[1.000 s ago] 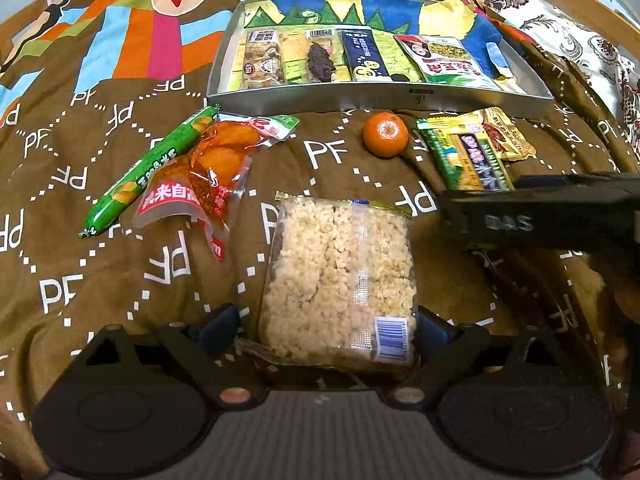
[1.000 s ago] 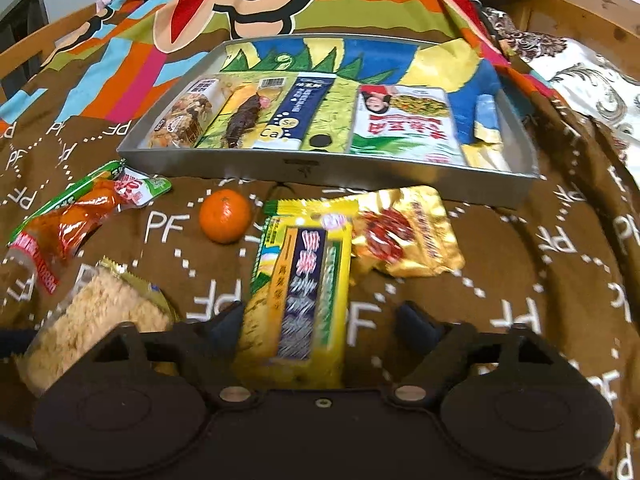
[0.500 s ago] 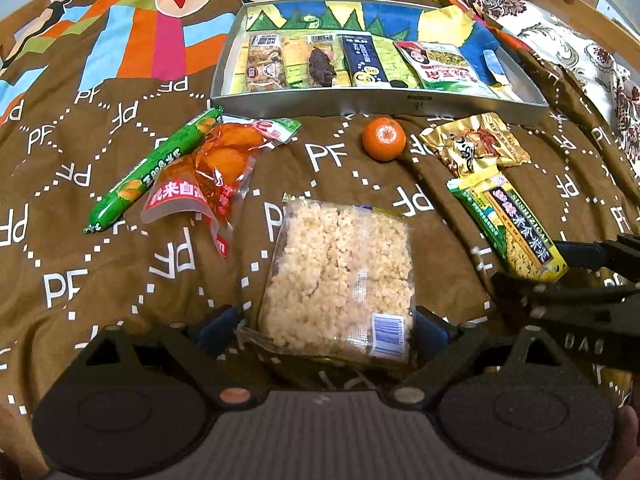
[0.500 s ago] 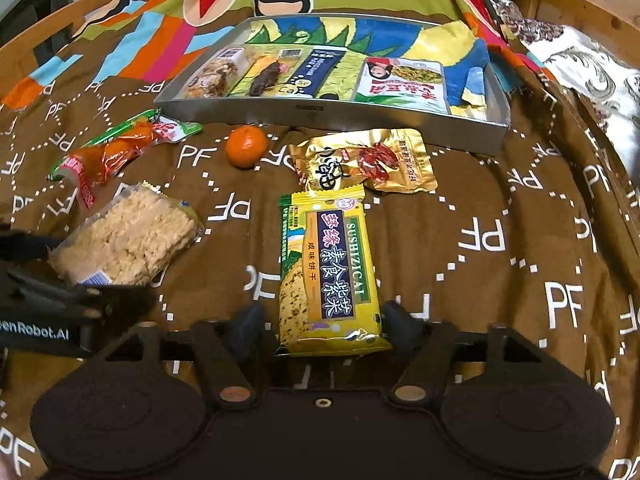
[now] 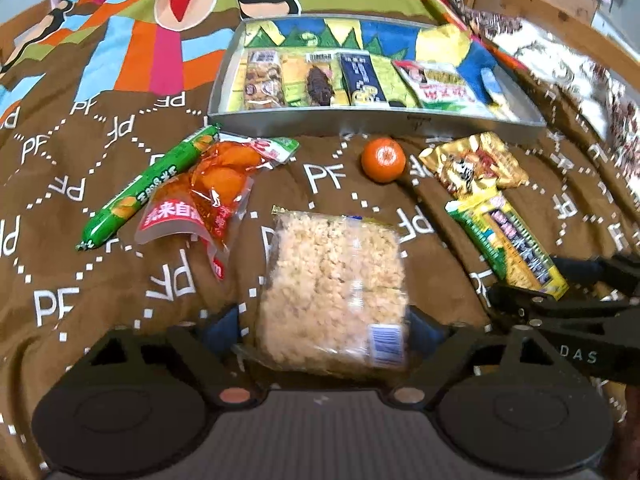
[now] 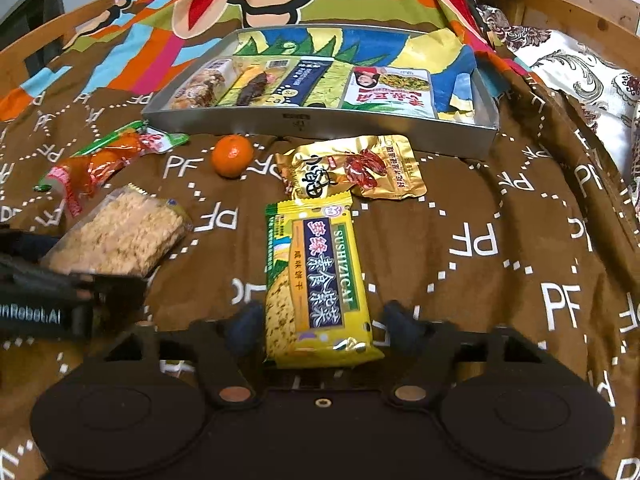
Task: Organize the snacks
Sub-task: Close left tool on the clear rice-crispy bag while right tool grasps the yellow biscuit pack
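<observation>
A clear pack of rice crackers (image 5: 332,288) lies on the brown quilt between the fingers of my left gripper (image 5: 324,328). Its jaws are closing, and the pads stand just off the pack's sides. A yellow biscuit pack (image 6: 316,280) lies lengthwise between the fingers of my right gripper (image 6: 324,320). Those jaws are closing too, with a thin gap still showing on the right side. The silver tray (image 6: 320,120) at the back holds several snack packs in a row.
An orange (image 5: 383,159) and a gold packet (image 5: 476,164) lie in front of the tray. A green sausage stick (image 5: 148,188) and an orange-red pouch (image 5: 208,196) lie at the left. A wooden bed frame (image 6: 568,12) and a floral pillow (image 6: 580,72) border the right.
The right gripper drew back towards the near side with the yellow pack between its fingers, pulling it clear of the gold packet. The left gripper's fingers edged slightly inward around the rice crackers.
</observation>
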